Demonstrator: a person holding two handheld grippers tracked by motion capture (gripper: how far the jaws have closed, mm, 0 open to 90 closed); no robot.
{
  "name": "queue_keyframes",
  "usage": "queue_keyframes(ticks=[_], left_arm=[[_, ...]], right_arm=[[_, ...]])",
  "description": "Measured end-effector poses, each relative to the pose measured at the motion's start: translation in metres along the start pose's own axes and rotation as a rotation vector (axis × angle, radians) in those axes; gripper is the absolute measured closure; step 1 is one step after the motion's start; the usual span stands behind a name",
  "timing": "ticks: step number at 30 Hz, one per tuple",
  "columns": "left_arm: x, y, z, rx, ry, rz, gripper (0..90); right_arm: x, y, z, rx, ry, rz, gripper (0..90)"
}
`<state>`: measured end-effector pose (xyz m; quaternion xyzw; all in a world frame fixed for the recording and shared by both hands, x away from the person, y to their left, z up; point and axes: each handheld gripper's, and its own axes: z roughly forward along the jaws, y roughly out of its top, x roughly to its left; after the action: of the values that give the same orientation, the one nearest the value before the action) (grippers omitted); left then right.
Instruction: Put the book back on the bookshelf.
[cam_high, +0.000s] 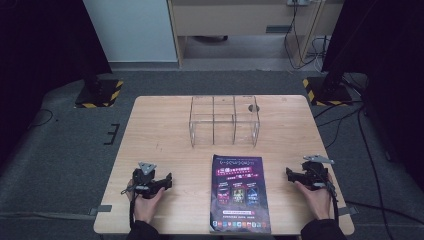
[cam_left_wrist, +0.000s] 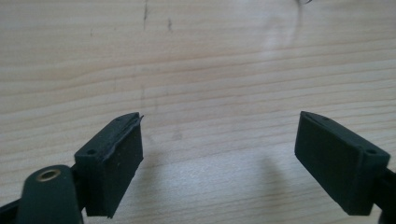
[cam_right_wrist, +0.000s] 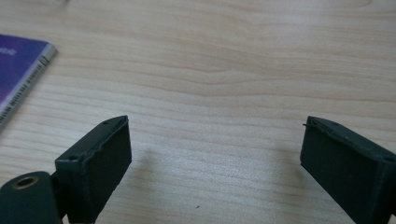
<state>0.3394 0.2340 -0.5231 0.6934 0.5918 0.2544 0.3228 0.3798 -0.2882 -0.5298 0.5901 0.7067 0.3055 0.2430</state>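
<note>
I see the light wooden table (cam_high: 165, 125) from the high view, with a flat purple-and-black printed magazine (cam_high: 240, 195) lying face up at its near edge, between my two hands. Behind it, toward the far side of the table, stands a clear acrylic box divided into compartments (cam_high: 224, 120); it is well apart from the magazine.

My left gripper (cam_high: 150, 181) rests on the table to the left of the magazine, apart from it. In the left gripper view its jaws are spread wide with bare wood between them.

My right gripper (cam_high: 311, 172) sits to the right of the magazine, also apart from it. In the right gripper view its jaws are spread wide over bare wood, and a corner of the magazine (cam_right_wrist: 18, 70) lies off to the upper left, clear of the jaws.
</note>
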Motion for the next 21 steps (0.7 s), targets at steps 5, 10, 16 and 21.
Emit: queue_keyframes(ticks=[5, 10, 16, 21], left_arm=[[-0.008, 0.002, -0.010, -0.035, -0.026, 0.017, 18.1], [-0.016, 0.004, -0.019, -0.070, -0.053, 0.009, 21.2], [-0.026, 0.008, -0.027, -0.099, -0.091, 0.013, 21.5], [-0.038, 0.012, -0.033, -0.132, -0.114, 0.017, 24.5]], right_arm=[[0.002, 0.000, -0.017, -0.073, 0.045, 0.019, 12.8], [0.006, -0.001, -0.029, -0.089, 0.078, 0.019, 12.9], [0.016, 0.000, -0.036, -0.094, 0.115, 0.003, 11.5], [0.023, 0.003, -0.041, -0.112, 0.142, -0.019, 11.1]])
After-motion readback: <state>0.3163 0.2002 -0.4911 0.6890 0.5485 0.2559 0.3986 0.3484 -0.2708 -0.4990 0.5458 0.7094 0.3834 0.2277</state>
